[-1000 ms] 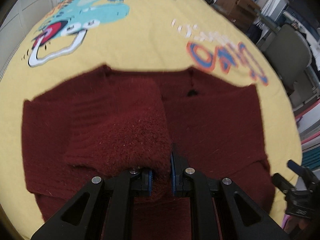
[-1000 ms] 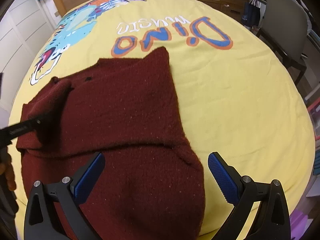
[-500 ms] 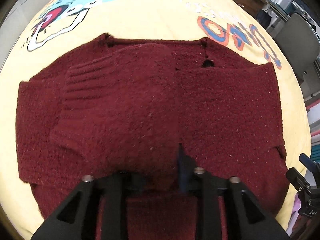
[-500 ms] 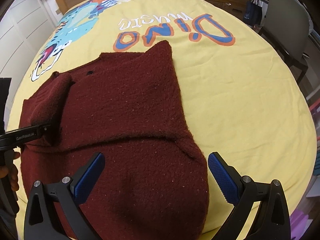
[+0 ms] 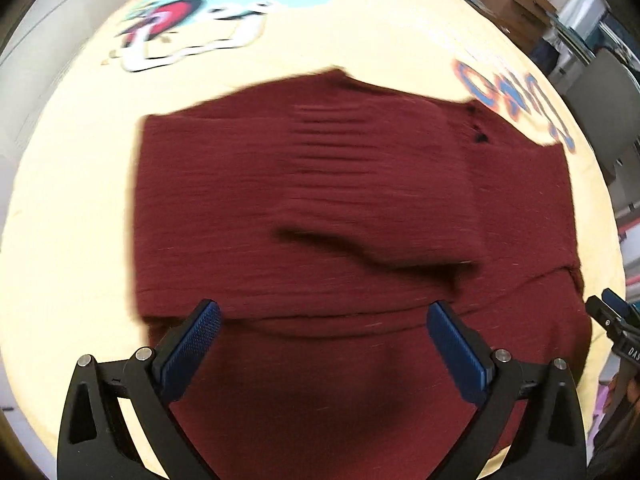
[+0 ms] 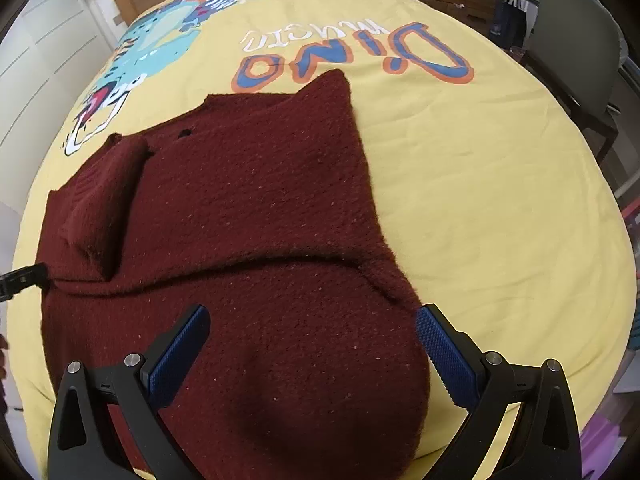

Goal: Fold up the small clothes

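Left wrist view: left gripper [image 5: 324,340] spread wide over the maroon sweater [image 5: 352,220], nothing between the blue pads [image 5: 190,346]. A second ago clamped on the folded-in sleeve [image 5: 384,200]; jaws just been opening, sleeve now let go and lying flat across the sweater's middle (picture blurred sideways). Sweater spread on the yellow bedspread [image 5: 360,40] with the dinosaur print, near the front edge of the bed. Pointing steeply down, shifted across the sweater since the earlier frame. Right wrist view: right gripper [image 6: 312,344] also wide open, empty, hovering above the sweater's lower hem, unchanged from before. Tip of the left gripper just visible at the far left edge.
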A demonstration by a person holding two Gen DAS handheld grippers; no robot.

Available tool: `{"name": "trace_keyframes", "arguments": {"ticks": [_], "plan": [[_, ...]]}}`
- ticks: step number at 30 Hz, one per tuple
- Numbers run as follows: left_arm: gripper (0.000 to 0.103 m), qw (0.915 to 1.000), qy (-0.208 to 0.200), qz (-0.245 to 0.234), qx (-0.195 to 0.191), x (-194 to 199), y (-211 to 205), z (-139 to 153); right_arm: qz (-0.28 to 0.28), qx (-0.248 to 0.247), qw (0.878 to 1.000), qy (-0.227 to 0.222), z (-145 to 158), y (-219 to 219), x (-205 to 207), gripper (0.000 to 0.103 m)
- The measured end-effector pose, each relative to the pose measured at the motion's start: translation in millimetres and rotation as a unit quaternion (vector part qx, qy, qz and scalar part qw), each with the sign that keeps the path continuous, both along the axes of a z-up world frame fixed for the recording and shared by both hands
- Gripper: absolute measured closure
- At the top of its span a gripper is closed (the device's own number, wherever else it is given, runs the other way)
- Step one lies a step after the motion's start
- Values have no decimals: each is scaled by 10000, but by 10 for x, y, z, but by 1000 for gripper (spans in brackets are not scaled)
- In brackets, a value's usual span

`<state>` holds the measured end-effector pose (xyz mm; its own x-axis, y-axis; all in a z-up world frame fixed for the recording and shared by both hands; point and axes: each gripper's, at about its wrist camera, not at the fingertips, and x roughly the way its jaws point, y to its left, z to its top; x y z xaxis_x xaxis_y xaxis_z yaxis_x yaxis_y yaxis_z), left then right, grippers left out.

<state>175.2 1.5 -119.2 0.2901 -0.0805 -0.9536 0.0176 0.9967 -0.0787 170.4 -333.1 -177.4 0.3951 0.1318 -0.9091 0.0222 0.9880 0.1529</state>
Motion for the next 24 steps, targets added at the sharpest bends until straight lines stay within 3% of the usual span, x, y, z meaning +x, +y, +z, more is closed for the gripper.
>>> {"name": "trace_keyframes", "arguments": {"ticks": [7,13,16,19,23,24], "plan": [[1,9983,139,441,367,-227,687,-102,113,-30,9999,56,-36,147,14,0],[6,9969,112,592,499,-181,891,-376,228,-122,9996,146,-79,300,28,0],[30,9968,158,582,524,-82,894,-520,289,-201,9993,159,-66,362,33,0],[43,9977,56,567,379,-23,878,-561,349,-292,9989,144,-40,440,60,0],[82,9992,-18,359,189,52,792,-542,553,-328,9979,75,46,660,154,0],[86,9994,-2,326,124,80,767,-541,636,-335,9974,41,81,740,188,0]]}}
